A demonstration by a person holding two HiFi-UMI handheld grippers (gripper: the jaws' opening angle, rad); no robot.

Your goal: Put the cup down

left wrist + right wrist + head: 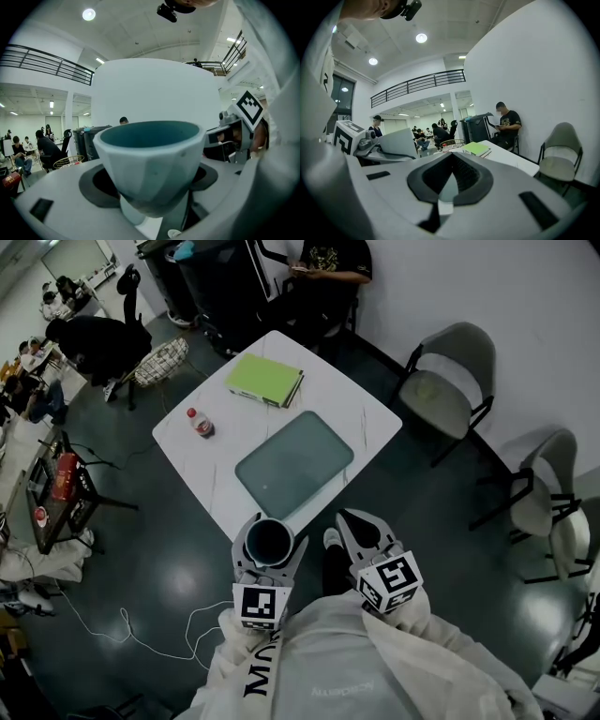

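Observation:
A pale blue-grey faceted cup (pixel 269 539) with a dark teal inside sits upright between the jaws of my left gripper (pixel 271 542), which is shut on it. In the left gripper view the cup (pixel 150 168) fills the middle, with a jaw on each side. I hold it just short of the near corner of the white table (pixel 328 390), over the dark floor. My right gripper (pixel 359 524) is beside it to the right, also short of the table edge. Its jaws (pixel 450 176) are together with nothing between them.
On the table lie a grey-green tray (pixel 293 463), a green book (pixel 264 379) and a small bottle with a red cap (pixel 200 423). Grey chairs (pixel 450 390) (pixel 548 493) stand to the right. A person (pixel 323 268) sits at the far end, and a wire basket (pixel 161 362) stands on the floor at the left.

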